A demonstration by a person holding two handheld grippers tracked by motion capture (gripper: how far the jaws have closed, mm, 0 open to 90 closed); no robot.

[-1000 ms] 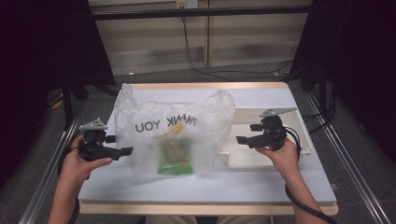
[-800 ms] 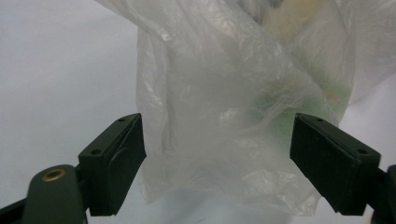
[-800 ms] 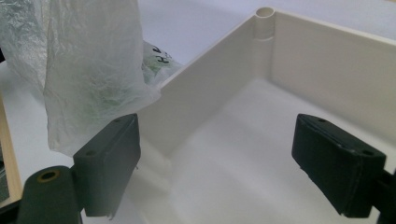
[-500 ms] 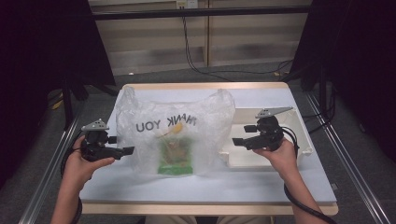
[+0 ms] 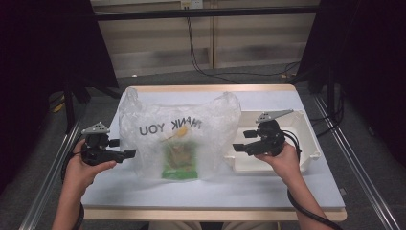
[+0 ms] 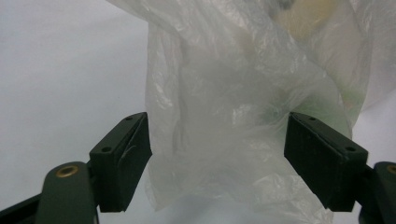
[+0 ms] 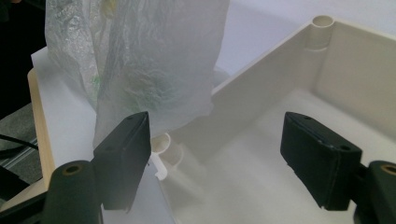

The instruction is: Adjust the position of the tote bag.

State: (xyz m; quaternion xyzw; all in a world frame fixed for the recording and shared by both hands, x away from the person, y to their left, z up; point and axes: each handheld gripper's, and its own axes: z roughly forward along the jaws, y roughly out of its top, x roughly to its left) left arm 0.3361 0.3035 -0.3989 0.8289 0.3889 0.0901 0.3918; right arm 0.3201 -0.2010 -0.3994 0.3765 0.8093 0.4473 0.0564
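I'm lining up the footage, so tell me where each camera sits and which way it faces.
High view: above the table's near edge, looking forward and down; forearms and both tongs show.
Left gripper view: rides the left tongs, facing the plastic bag; own jaws show.
Right gripper view: rides the right tongs, facing the white tray; own jaws show.
Shared: all see the bag.

Contents of the plastic bag [image 5: 179,136] are veiled by its film: a green packet [image 5: 180,160] and a yellowish item [image 5: 174,130] cannot be identified. In the left gripper view the bag's top is cut off at the frame edge. The white tray [image 7: 299,196] is cropped at right and bottom in the right gripper view.
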